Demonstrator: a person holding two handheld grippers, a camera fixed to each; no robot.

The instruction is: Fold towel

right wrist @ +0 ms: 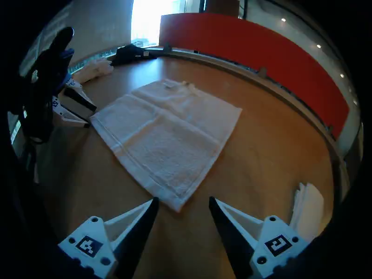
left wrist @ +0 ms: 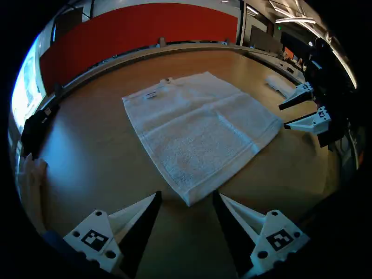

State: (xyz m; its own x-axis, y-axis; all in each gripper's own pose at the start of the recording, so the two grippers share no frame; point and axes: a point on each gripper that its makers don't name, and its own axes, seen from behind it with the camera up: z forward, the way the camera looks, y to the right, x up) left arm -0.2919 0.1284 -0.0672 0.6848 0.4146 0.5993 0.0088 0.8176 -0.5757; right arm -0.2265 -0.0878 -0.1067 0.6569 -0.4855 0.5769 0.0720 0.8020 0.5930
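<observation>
On table point(left wrist: 93, 153): towel point(left wrist: 200, 135) lay flat, unfolded.
Left gripper point(left wrist: 186, 195): wide open, empty, poised at one corner, seemingly to pinch it.
Right gripper point(right wrist: 181, 200): likewise, at neighbouring corner.

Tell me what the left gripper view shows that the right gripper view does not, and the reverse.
Left gripper view: the right gripper seen from outside, open beside a corner of the white towel. Right gripper view: the left gripper seen from outside, open beside a neighbouring corner. Both: the towel spread on the wooden table, the red panel behind.
</observation>
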